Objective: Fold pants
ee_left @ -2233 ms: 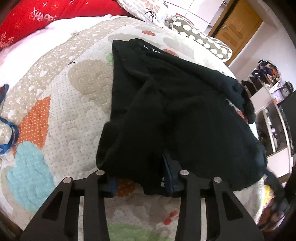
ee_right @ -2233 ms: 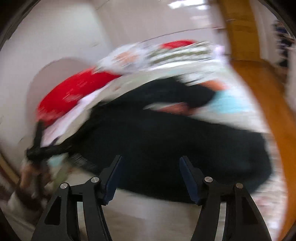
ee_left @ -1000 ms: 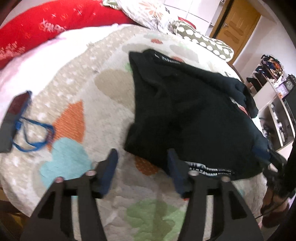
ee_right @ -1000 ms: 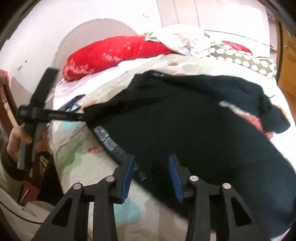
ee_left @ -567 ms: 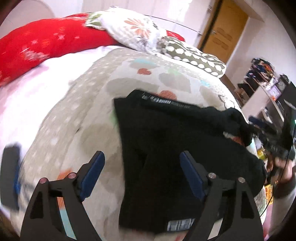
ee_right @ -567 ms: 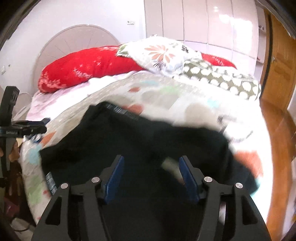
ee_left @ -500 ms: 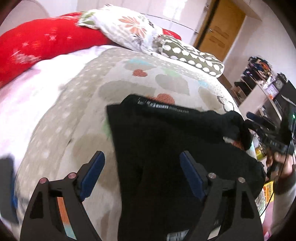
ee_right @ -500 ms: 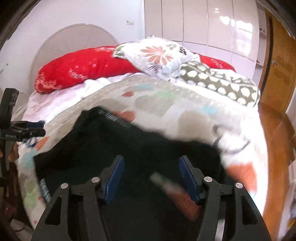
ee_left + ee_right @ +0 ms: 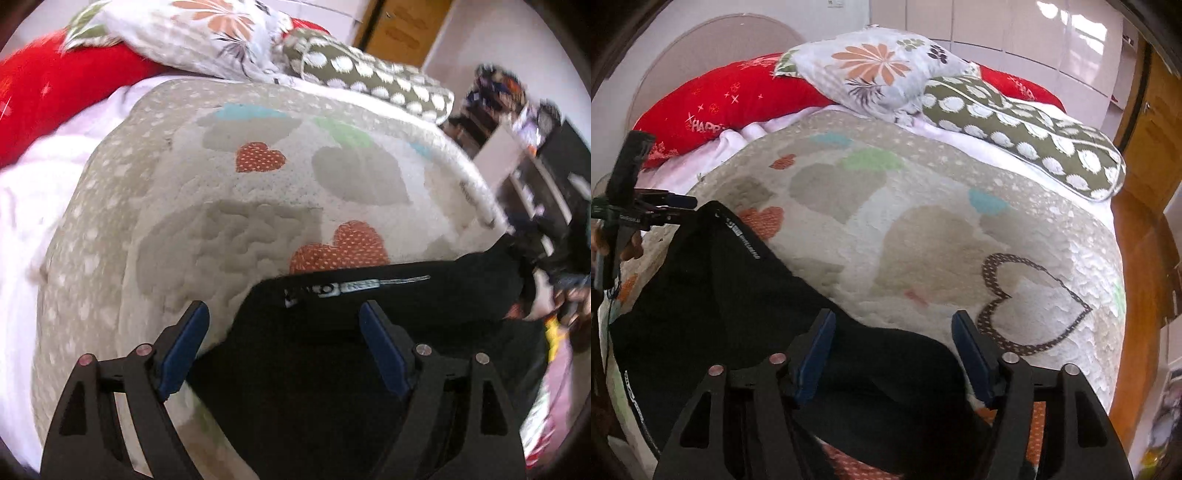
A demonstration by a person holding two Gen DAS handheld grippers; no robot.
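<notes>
A bed (image 9: 923, 236) with a heart-print quilt (image 9: 258, 221) carries black pants (image 9: 713, 295), which lie spread on the quilt's near side, the printed waistband (image 9: 332, 288) toward the pillows (image 9: 871, 70). The left tongs (image 9: 282, 332) hang released over the waistband edge, blue pads wide and clear of the cloth. The right tongs (image 9: 892, 343) are opening above a rounded fold of the pants, with cloth below the gap but the pads not pressing it.
</notes>
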